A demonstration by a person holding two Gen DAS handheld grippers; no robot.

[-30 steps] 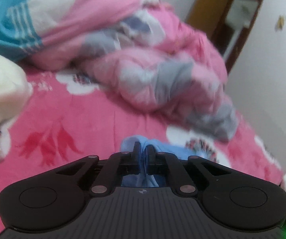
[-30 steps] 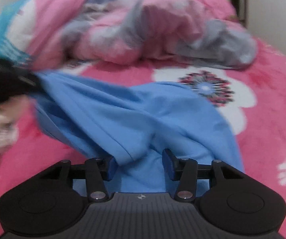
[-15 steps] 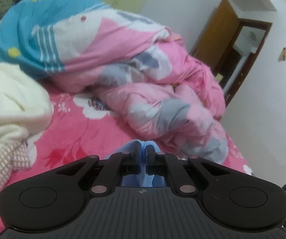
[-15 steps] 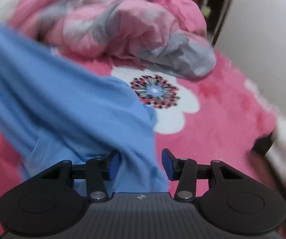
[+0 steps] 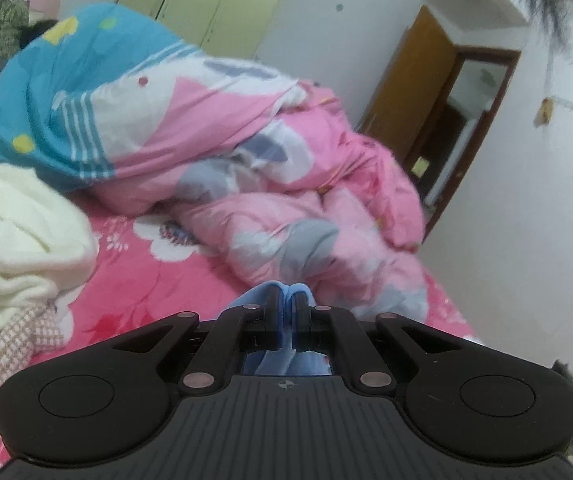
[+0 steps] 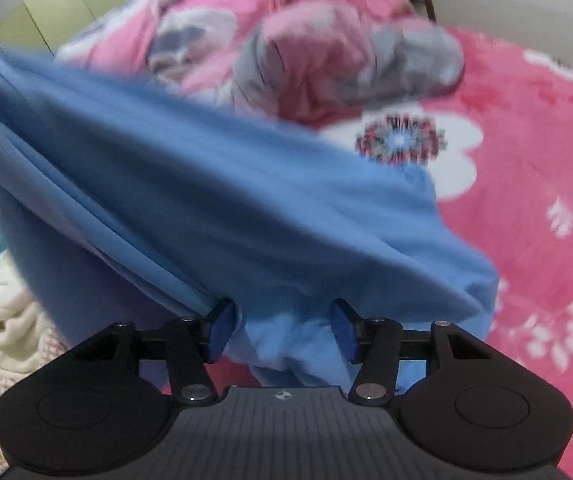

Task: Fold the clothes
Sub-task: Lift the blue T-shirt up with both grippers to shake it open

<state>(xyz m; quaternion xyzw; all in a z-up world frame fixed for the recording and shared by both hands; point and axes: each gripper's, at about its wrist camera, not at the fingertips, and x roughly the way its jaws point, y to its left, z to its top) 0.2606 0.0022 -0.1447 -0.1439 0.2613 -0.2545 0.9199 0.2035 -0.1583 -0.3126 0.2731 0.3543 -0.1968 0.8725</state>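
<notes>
Since a second ago you have lifted the left gripper (image 5: 285,312) well up: its view now looks over the crumpled quilt (image 5: 206,152) to the doorway (image 5: 462,132) instead of down at the bed, and in the right view the blue garment (image 6: 214,200) has gone from lying bunched on the pink floral sheet (image 6: 526,220) to stretching in a taut sheet up toward the left.

On the left, your fingers are clamped together on a fold of that blue cloth, a small tuft poking out above the tips. Beside them sits a pile of cream and checked knitwear (image 5: 14,248). On the right, the right gripper (image 6: 282,326) has its pads spread wide with cloth draped between and over them; nothing is pinched there.

The likely trouble: with only one corner held, the hanging cloth could twist or drag across the knitwear pile, and if you close the right pads now you may catch a doubled layer instead of one edge.

Only the right view shows how the garment hangs and how much remains on the bed; the left view alone confirms the pinch.
</notes>
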